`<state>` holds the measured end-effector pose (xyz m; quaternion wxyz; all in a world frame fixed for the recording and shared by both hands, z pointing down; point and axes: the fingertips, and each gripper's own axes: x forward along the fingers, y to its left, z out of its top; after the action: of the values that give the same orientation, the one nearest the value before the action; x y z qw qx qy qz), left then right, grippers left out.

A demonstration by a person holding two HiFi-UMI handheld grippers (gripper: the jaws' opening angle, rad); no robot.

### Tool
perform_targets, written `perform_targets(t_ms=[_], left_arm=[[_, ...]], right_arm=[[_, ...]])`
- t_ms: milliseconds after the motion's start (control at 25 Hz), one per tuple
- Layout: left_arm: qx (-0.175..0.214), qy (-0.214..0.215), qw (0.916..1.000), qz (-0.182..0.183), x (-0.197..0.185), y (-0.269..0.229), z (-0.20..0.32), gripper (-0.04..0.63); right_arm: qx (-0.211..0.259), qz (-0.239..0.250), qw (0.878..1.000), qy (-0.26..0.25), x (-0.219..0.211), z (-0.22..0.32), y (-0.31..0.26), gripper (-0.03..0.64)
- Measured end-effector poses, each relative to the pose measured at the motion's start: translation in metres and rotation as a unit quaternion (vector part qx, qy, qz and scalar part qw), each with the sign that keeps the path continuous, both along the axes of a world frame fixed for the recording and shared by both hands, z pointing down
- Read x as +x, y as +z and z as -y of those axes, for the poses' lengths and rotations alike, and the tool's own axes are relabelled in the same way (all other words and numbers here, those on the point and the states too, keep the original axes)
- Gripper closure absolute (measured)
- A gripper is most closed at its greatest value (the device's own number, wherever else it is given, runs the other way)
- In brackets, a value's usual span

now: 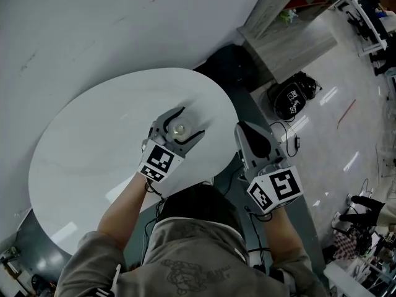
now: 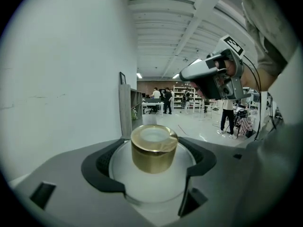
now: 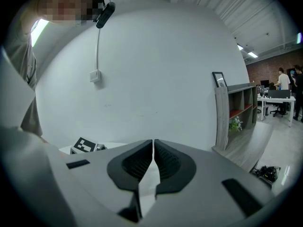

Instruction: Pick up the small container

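Observation:
The small container (image 1: 180, 129) is a frosted white jar with a gold lid (image 2: 153, 147), near the right edge of the round white table (image 1: 93, 147). My left gripper (image 1: 189, 124) reaches over the table with its jaws set around the jar, and in the left gripper view its black pads (image 2: 102, 167) press the jar's body on both sides. My right gripper (image 1: 243, 129) hangs off the table's right edge, above the floor. It is shut with nothing in it, its pads (image 3: 137, 163) meeting in the right gripper view. It also shows high at the right in the left gripper view (image 2: 213, 77).
A white wall (image 1: 93, 23) runs behind the table. A low grey shelf unit (image 1: 297, 30) stands at the back right. A black bag (image 1: 294, 98) and cables lie on the glossy floor beside the table. Several people stand far down the room (image 2: 163, 98).

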<state>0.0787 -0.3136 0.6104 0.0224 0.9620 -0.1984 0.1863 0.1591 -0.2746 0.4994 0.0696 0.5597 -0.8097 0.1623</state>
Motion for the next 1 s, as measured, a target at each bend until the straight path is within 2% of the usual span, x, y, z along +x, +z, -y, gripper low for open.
perform_targets(t_ms=[440,1000], left_arm=[[0.022,-0.027,0.9989,-0.031,-0.004,-0.119,-0.004,0.247],[0.077,-0.041,0.9940,-0.066,-0.008,-0.270,-0.037,0.247]], right_arm=[[0.038,-0.016,0.999,0.011,0.016,-0.024,-0.084,0.584],[0.125,-0.059,0.990,0.018,0.033,-0.075,-0.210,0.584]])
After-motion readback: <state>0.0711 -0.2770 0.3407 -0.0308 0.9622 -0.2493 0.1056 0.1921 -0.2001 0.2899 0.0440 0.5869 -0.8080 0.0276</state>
